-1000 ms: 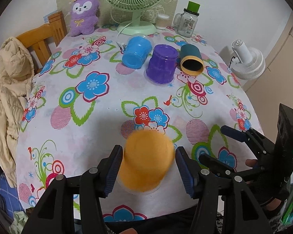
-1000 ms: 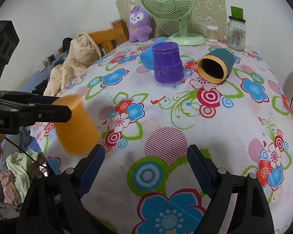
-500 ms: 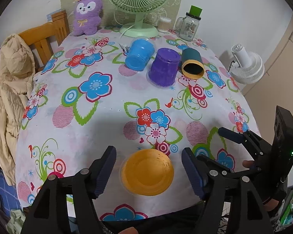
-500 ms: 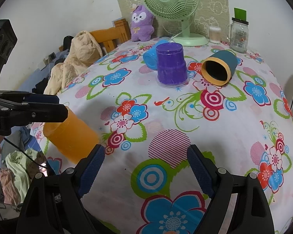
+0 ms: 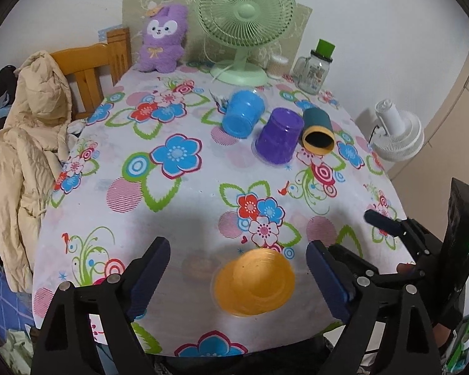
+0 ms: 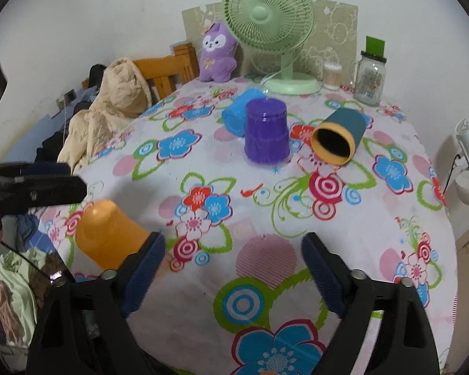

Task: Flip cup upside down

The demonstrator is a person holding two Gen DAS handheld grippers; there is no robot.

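An orange cup (image 5: 254, 282) stands upside down near the table's front edge, between the open fingers of my left gripper (image 5: 238, 270), which do not touch it. It also shows in the right wrist view (image 6: 109, 234), at the left. My right gripper (image 6: 233, 264) is open and empty over the front of the table. A purple cup (image 5: 278, 140) stands upside down farther back. A blue cup (image 5: 243, 113) and a teal cup with an orange rim (image 5: 317, 129) lie on their sides beside it.
A green fan (image 5: 245, 23), a purple plush toy (image 5: 163, 42) and a glass jar (image 5: 315, 67) stand at the table's back edge. A wooden chair with a beige jacket (image 5: 28, 143) is at the left. A white fan (image 5: 397, 132) is off the right side.
The orange cup has been set down upside down on the table. My left gripper has opened wider and drawn back above it. The right gripper has barely moved.
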